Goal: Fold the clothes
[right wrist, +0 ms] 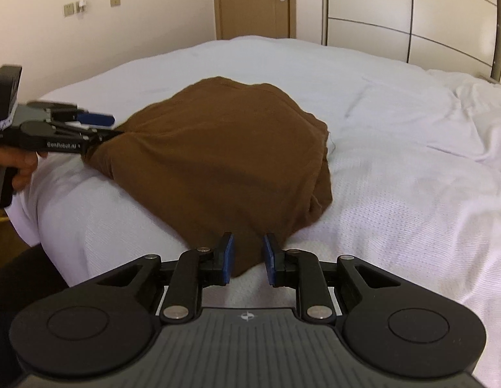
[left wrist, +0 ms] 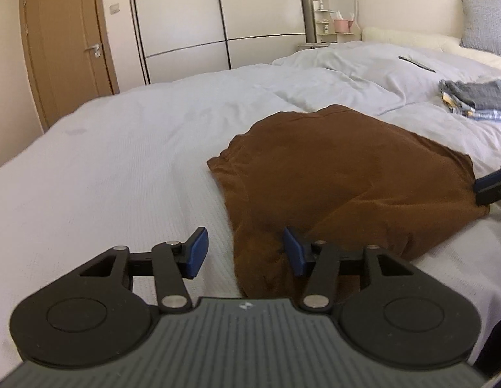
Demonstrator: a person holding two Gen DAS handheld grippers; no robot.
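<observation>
A brown garment [left wrist: 347,174] lies bunched and partly folded on the white bed [left wrist: 121,161]. My left gripper [left wrist: 245,253] is open wide at its near left corner; the cloth's edge lies between the fingers, against the right pad [left wrist: 294,252]. In the right wrist view the same garment [right wrist: 218,148] fills the middle. My right gripper [right wrist: 249,258] is open with a narrow gap, its fingers straddling the garment's near corner without pinching it. The left gripper [right wrist: 101,126], held by a hand [right wrist: 20,165], touches the garment's far left end. The right gripper [left wrist: 491,187] shows at the garment's right edge.
A stack of folded clothes [left wrist: 477,100] sits at the bed's far right, near a grey pillow [left wrist: 483,22] and a thin dark object [left wrist: 415,63]. The bed's side edge [right wrist: 40,213] drops off at the left. A wardrobe [left wrist: 218,19] and door [left wrist: 66,42] stand beyond.
</observation>
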